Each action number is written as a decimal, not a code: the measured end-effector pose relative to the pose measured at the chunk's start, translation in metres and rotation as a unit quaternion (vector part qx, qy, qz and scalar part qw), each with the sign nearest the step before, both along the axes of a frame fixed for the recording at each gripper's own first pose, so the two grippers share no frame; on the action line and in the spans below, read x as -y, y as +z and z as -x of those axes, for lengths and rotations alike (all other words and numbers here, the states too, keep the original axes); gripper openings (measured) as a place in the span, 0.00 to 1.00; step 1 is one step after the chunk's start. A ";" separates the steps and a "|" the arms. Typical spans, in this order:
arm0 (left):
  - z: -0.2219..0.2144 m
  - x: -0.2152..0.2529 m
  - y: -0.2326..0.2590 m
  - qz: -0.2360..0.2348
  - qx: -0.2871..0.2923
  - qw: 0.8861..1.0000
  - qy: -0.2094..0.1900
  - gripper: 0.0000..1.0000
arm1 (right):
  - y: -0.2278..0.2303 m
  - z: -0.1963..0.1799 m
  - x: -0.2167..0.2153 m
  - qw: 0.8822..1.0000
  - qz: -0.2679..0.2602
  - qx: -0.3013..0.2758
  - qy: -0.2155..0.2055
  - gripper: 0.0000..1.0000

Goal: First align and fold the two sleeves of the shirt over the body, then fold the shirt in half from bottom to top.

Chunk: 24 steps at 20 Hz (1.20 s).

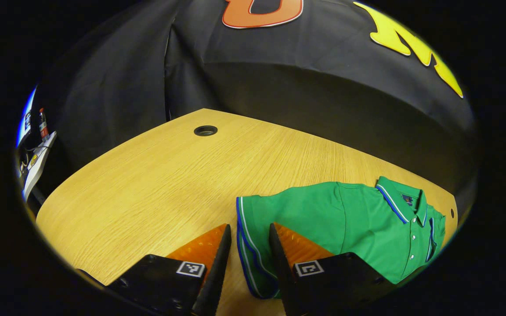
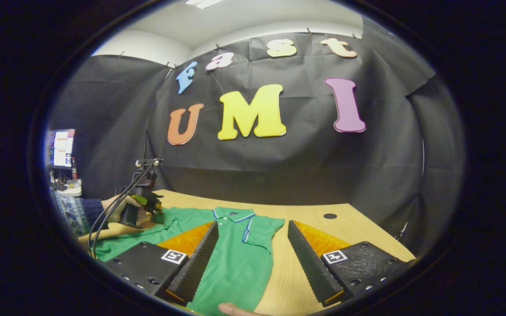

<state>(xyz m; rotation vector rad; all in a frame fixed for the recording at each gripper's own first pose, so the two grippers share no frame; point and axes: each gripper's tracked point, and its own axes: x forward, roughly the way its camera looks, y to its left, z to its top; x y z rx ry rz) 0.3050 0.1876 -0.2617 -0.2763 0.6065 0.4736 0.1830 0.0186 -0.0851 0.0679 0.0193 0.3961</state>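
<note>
A green polo shirt (image 1: 345,219) with blue and white trim lies flat on the wooden table (image 1: 156,184), collar (image 1: 400,199) toward the far right. My left gripper (image 1: 249,239) is open, and the striped cuff of one sleeve (image 1: 246,254) lies between its fingers. In the right gripper view the shirt (image 2: 235,263) lies ahead with its collar (image 2: 232,215) away from me. My right gripper (image 2: 253,224) hovers open over the shirt's right side, with the other sleeve (image 2: 264,232) between its fingers. Farther left, a hand holds the left gripper (image 2: 141,206) down at the shirt's left sleeve.
A round cable hole (image 1: 205,130) sits in the table near the back, also seen as the cable hole (image 2: 330,216) right of the shirt. A monitor (image 2: 62,147) and cluttered shelf stand off the table's left end. A fingertip (image 2: 235,309) shows at the bottom edge.
</note>
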 end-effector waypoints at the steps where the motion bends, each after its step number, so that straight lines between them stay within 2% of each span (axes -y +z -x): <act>1: -0.004 0.000 0.000 -0.004 0.001 1.000 -0.002 0.56 | 0.000 0.000 0.001 1.000 -0.008 -0.006 0.001 0.96; 2: -0.004 0.002 -0.001 -0.008 -0.008 1.000 -0.004 0.49 | -0.002 0.000 0.001 1.000 -0.018 -0.014 0.003 0.96; 3: -0.006 0.000 -0.003 -0.017 -0.017 1.000 -0.008 0.46 | -0.002 -0.001 0.003 0.999 -0.026 -0.022 0.005 0.96; 4: -0.006 0.000 -0.003 -0.024 -0.023 0.999 -0.011 0.36 | -0.003 -0.002 0.004 0.999 -0.033 -0.028 0.005 0.96; 5: -0.009 0.003 -0.003 -0.026 -0.025 0.999 -0.017 0.30 | -0.002 -0.003 0.007 0.999 -0.038 -0.030 0.002 0.96; 6: -0.010 0.005 -0.002 -0.026 -0.025 0.999 -0.022 0.22 | -0.002 -0.004 0.009 0.999 -0.040 -0.030 -0.001 0.96; 8: -0.010 0.005 0.003 -0.031 -0.031 0.999 -0.018 0.11 | 0.000 -0.002 0.007 0.999 -0.037 -0.026 0.002 0.95; 15: -0.024 0.031 0.058 -0.085 0.003 0.995 -0.047 0.10 | -0.003 -0.004 0.006 1.000 -0.004 -0.012 -0.009 0.96; 19: -0.043 0.072 0.068 -0.099 0.008 0.992 -0.081 0.10 | -0.003 -0.004 0.008 1.000 -0.015 -0.018 -0.007 0.96; 24: -0.064 0.138 0.071 -0.092 0.020 0.987 -0.129 0.10 | -0.006 -0.007 0.012 0.999 -0.019 -0.024 -0.011 0.95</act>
